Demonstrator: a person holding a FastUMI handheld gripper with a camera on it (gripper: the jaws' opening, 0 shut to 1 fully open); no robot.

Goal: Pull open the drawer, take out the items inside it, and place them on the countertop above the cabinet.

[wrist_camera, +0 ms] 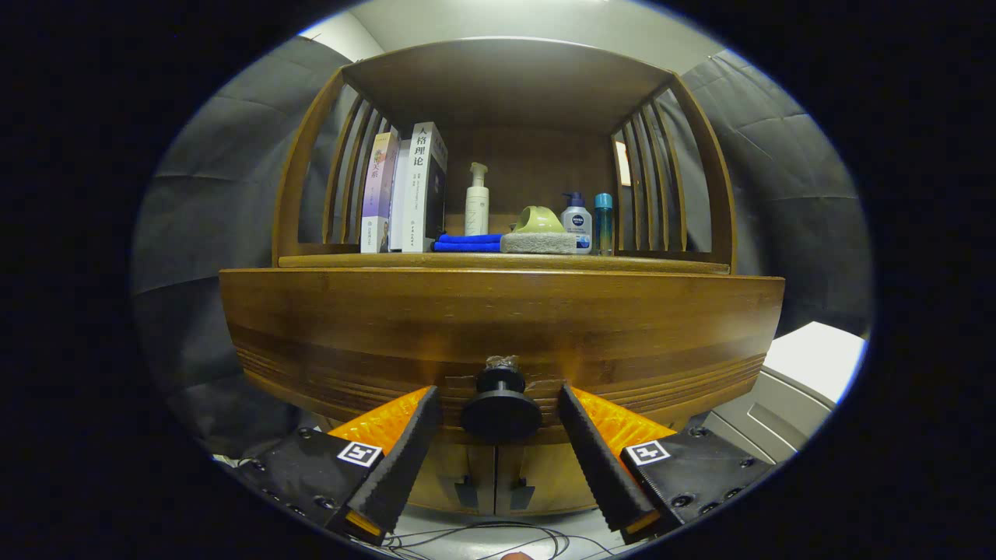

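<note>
Three books point(405, 190), three bottles point(477, 200), one blue cloth point(467, 243), one sponge point(538, 243), one drawer knob point(501, 408).

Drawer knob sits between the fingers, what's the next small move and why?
Probably close the fingers on the black knob. The gripper is open, the knob sits centred between the two pads with a gap on each side, and the drawer front looks shut. Grip first; the pull comes after that.

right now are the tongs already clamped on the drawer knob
No, the tongs are open, one finger on each side of the black knob with a gap showing on both sides.
</note>
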